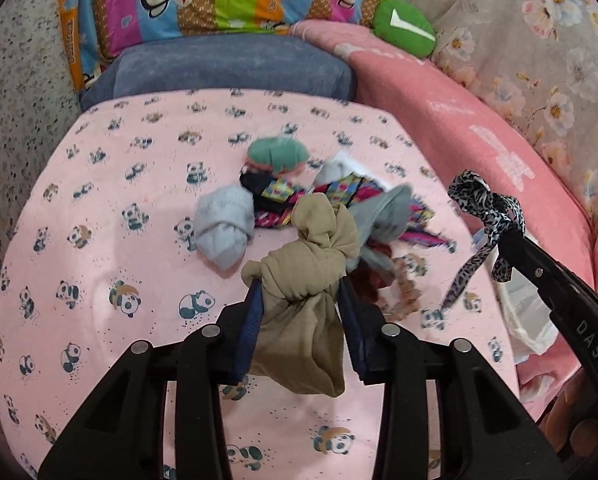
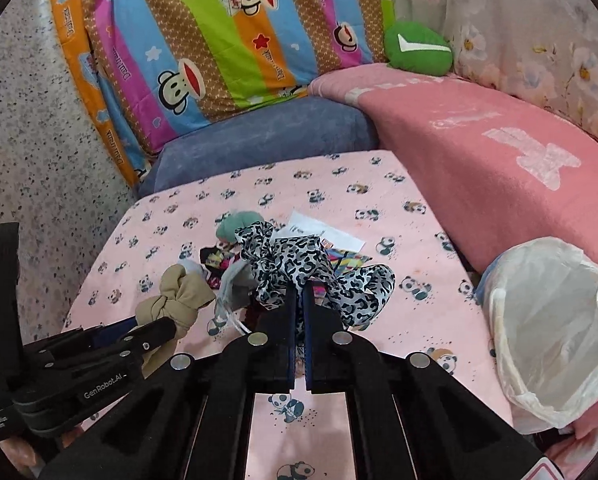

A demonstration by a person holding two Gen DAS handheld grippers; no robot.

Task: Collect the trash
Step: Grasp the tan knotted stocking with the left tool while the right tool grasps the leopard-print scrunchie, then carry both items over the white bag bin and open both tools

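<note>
Panda-print sheet (image 1: 99,208), left jaws clamping beige knotted cloth (image 1: 311,264), right jaws clamping leopard-print strip (image 2: 299,264)

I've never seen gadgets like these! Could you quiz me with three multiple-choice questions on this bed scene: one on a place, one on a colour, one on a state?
1. Where is the lined bin?
A. Right of the panda sheet
B. On the blue cushion
C. Under the striped quilt

2. What colour is the knotted cloth in the left gripper?
A. Green
B. Beige
C. Red

3. The right gripper is:
A. Wide open
B. Shut on the leopard-print ribbon
C. Empty

Answers: A, it stands beside the sheet's right edge; B, tan fabric between the fingers; B, ribbon pinched.
</note>
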